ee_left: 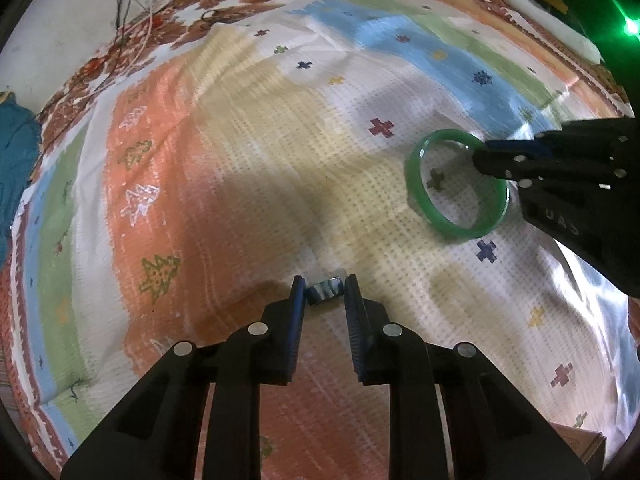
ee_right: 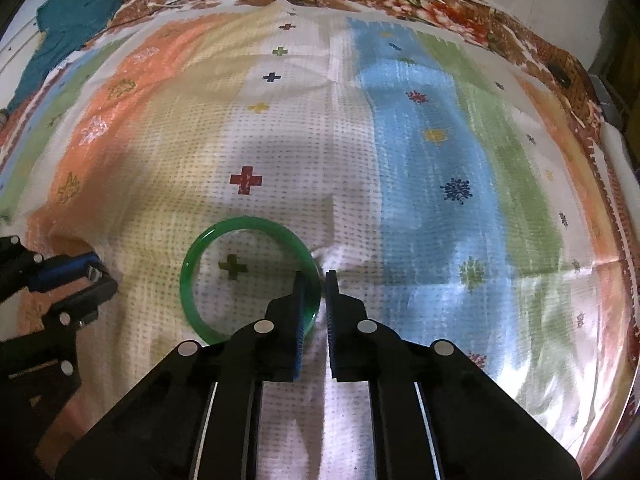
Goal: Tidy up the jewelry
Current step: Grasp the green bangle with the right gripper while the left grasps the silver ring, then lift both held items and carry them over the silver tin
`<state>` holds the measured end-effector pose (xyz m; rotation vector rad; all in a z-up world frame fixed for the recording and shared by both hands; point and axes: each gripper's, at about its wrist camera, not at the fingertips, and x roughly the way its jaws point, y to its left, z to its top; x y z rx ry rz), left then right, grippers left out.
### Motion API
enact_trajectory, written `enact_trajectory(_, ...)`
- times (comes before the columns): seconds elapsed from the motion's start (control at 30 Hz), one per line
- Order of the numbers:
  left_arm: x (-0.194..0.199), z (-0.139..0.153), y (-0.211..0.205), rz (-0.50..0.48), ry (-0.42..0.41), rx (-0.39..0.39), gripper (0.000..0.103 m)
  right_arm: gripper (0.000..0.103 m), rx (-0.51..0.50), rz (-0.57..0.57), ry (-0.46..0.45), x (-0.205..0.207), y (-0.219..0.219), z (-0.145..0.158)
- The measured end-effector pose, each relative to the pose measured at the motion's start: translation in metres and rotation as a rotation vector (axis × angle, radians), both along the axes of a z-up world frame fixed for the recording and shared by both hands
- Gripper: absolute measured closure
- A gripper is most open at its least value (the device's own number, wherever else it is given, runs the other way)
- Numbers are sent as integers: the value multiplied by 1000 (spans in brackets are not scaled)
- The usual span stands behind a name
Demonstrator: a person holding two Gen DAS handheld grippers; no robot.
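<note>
A green bangle (ee_right: 248, 276) is seen lying flat on a striped cloth (ee_right: 400, 160), on the pale middle stripes and well in from every edge of the cloth. Its rim on one side is pinched between the fingers of the right gripper (ee_right: 316, 280), whose jaws are closed onto the band, one finger inside the hoop and one outside. A small dark ring (ee_left: 326, 290) (bluish, with a glossy face) is held at the fingertips of the left gripper (ee_left: 325, 286), the jaws drawn in against its two sides; it sits low over the cloth, at the border of the orange and yellow stripes, and whether it touches the cloth cannot be told. The two grippers are set near each other, the bangle lying between them. A crumpled blue cloth (ee_right: 72, 28) is seen at a far corner.
</note>
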<state>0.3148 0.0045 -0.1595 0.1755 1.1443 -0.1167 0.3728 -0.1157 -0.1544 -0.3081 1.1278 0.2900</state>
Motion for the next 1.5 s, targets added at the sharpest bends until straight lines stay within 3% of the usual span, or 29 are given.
enact_trajectory(0.37,-9,16,8,47,21,-7,83,95,22,-6,-6,-13,-6,15)
enact_trajectory(1.07,-47,55,17,159,-17,12,83,95,64,35,-37,-58,-1,46)
enact_trajectory(1.5,-81,78,17,203,-45,-43,83,95,104,67,-67,-91,0,68)
